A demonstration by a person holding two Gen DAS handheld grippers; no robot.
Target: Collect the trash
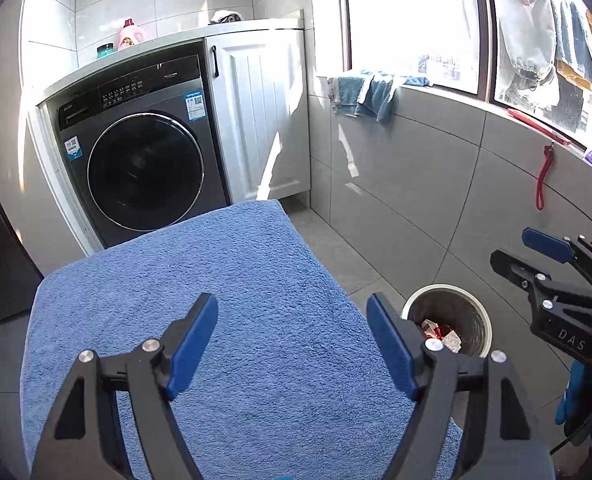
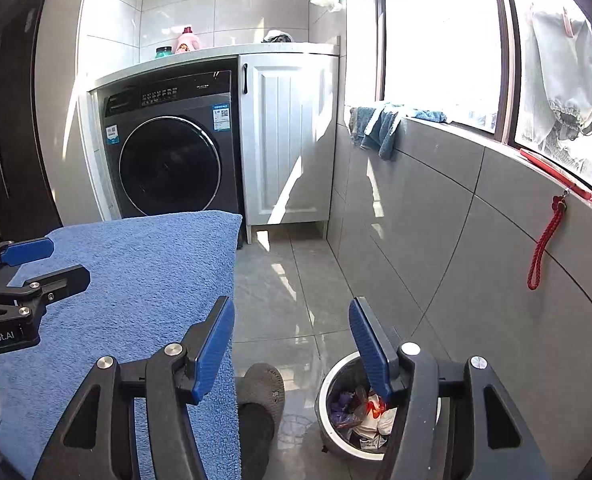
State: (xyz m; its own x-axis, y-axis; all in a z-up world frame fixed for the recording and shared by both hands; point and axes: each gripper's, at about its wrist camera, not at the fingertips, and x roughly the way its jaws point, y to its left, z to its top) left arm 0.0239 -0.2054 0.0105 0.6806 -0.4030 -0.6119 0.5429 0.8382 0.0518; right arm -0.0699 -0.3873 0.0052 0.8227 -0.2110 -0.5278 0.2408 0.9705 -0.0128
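Blue towel (image 1: pixel 224 320) fills the near ground, spread flat over a raised surface, and the left gripper (image 1: pixel 292 330) hangs over it with its fingers well apart and nothing between them. Right of the towel, the right gripper (image 2: pixel 292 344) is held above the grey floor (image 2: pixel 280 296), fingers likewise apart and empty; its right finger (image 2: pixel 370 354) crosses the bin's rim in the right wrist view. At the far end stands a dark washer (image 1: pixel 140 160) under a white counter, with a white cabinet (image 1: pixel 264 120) just to its right. A window (image 1: pixel 412 20) runs along the right wall, blue cloths (image 1: pixel 362 96) draped over its sill and a red cord (image 1: pixel 544 176) hanging lower down. On the floor by that wall, right of the towel, sits the round bin (image 1: pixel 480 308), open-topped. Trash (image 2: pixel 362 412) lies inside it: crumpled red, white and purple wrappers. A grey slipper (image 2: pixel 262 390) shows on the floor between towel and bin.
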